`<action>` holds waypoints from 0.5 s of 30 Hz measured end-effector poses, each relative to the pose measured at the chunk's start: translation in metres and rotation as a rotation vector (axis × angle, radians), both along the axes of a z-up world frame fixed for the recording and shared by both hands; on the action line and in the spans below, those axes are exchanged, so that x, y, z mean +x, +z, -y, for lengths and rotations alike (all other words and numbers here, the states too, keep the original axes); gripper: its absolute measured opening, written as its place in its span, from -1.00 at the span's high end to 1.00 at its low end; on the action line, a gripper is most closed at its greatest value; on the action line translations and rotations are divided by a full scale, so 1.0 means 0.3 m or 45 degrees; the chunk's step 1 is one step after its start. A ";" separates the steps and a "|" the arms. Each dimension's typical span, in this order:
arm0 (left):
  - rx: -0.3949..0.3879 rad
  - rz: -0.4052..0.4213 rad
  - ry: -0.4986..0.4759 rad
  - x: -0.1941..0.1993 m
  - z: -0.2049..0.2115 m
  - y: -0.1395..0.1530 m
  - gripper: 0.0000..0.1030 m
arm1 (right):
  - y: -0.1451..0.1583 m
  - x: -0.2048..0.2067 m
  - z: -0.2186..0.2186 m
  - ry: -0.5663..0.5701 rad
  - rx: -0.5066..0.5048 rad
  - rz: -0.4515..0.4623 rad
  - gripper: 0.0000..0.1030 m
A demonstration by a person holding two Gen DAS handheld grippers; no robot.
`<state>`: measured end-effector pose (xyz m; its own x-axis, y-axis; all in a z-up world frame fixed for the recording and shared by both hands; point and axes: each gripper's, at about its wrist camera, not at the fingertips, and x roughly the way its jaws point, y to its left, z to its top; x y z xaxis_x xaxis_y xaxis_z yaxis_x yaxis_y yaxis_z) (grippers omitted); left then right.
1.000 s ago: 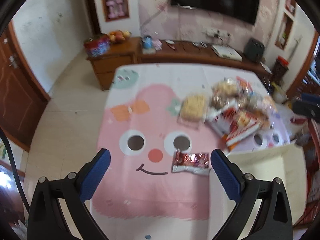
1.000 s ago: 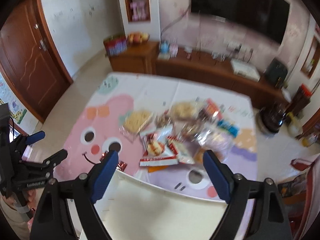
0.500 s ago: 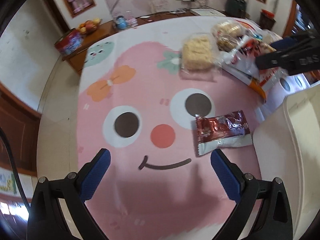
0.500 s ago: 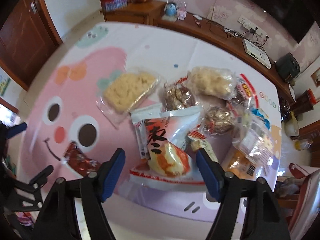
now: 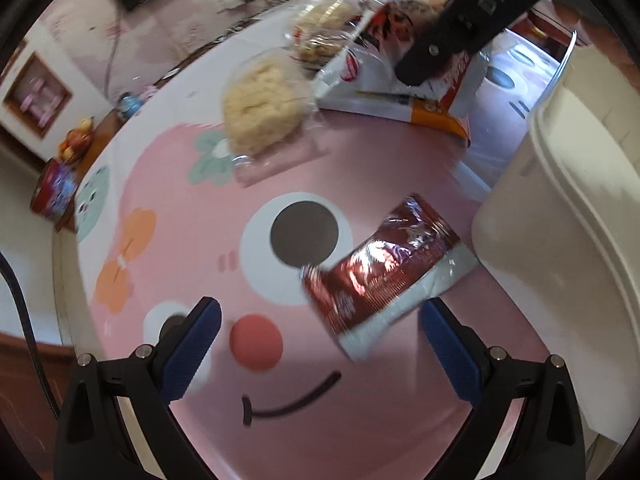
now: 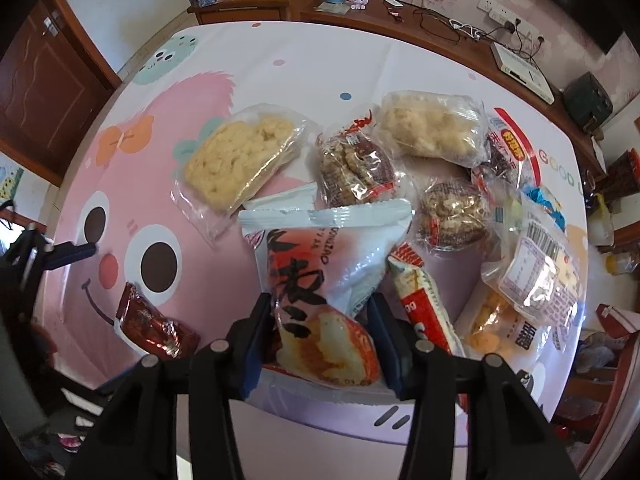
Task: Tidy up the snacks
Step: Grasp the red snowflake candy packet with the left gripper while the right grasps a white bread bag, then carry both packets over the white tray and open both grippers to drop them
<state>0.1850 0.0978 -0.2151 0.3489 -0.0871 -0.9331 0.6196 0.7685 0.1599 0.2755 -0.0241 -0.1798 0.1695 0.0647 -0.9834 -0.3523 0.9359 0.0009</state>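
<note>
the right tool (image 6: 318, 344) is clamped on a white bread packet (image 6: 320, 280) at the near edge of the snack pile on the table (image 6: 280, 52). the left tool (image 5: 320, 338) has its jaws wide apart, low over the pink cartoon-face tablecloth (image 5: 180, 216), with a dark red foil snack packet (image 5: 380, 272) lying flat just ahead of its right finger, beside a cream plastic bin (image 5: 568, 240).

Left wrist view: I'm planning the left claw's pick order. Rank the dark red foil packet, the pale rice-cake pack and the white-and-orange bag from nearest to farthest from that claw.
1. Dark red foil packet: just ahead of the left claw, toward its right finger.
2. Pale rice-cake pack: farther up the cloth, centre.
3. White-and-orange bag: farthest, upper right, where the right claw holds it.
</note>
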 end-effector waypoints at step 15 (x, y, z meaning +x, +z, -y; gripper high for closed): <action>-0.187 -0.110 0.204 0.065 -0.046 0.022 0.31 | 0.084 -0.029 0.037 -0.053 0.136 0.061 0.14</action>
<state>0.2044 0.1115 -0.2084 0.2886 -0.1742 -0.9415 0.4944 0.8692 -0.0093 0.2668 -0.0351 -0.1546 0.2210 0.1605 -0.9620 -0.3155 0.9451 0.0852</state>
